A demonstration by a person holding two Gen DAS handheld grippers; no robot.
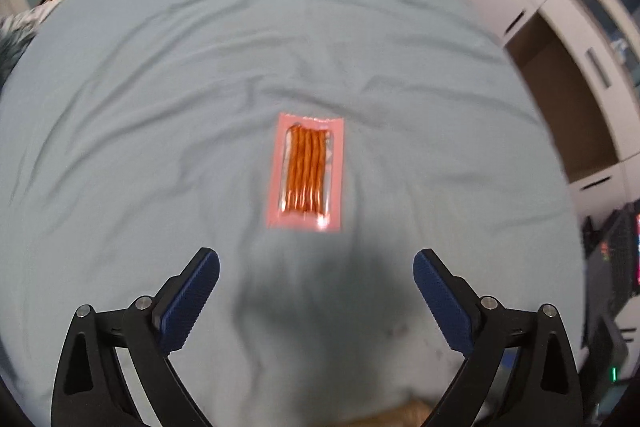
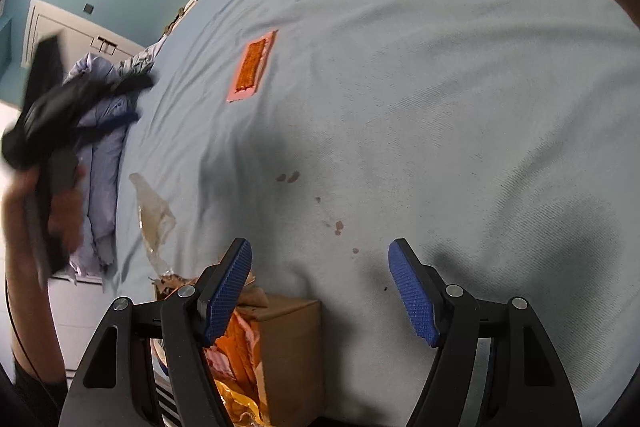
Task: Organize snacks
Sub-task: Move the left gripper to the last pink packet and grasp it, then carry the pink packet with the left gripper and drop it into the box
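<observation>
A: Start close in. What are the grippers doing?

B: The left gripper [image 1: 316, 267] has its jaws spread wide with nothing between them, pointed steeply down at the bedsheet [image 1: 140, 107]. The right gripper [image 2: 320, 259] is also apart and empty, hovering over the near edge of the bed, above a cardboard box [image 2: 288, 339] that already has orange wrappers in it.

A: And the snack?

B: One pink packet of orange sticks [image 1: 306, 173] lies flat on the sheet just ahead of the left fingertips, long side running away from them — from the right wrist view it sits well out on the bed [image 2: 252, 67].

A: So the left takes it, I'd guess?

B: Likely. It's thin and flat, so I'd come down across the short width and press slightly into the soft sheet so a pad gets under an edge — otherwise the pads could slide over the slick film or pinch the cloth along with it.

A: Then?

B: Probably carry it back to the box.
</observation>
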